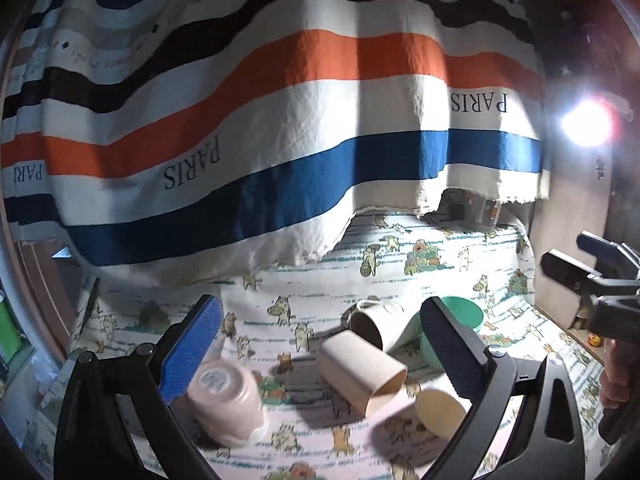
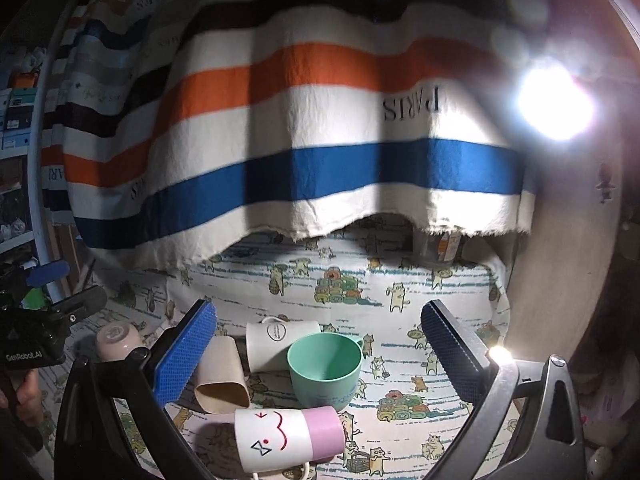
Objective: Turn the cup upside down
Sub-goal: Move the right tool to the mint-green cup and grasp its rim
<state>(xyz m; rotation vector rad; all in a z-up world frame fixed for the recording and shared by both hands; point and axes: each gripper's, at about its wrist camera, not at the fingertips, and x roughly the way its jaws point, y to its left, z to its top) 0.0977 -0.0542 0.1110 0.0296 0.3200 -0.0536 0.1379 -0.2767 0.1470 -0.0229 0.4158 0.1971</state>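
Observation:
Several cups sit on a cat-print tablecloth. A mint-green cup stands upright, mouth up. A white mug lies on its side behind it, and a beige cup lies left of it. A white-and-pink cup with a drawn face lies on its side nearest the camera. A pale pink cup stands upside down at the left. My left gripper hangs open above the beige cup, holding nothing. My right gripper is open above the green cup, also holding nothing.
A striped cloth printed PARIS hangs behind the table with its lower edge just above the far side. A bright lamp glares at the right. Shelves with boxes stand far left. A hand holds the left gripper's grip.

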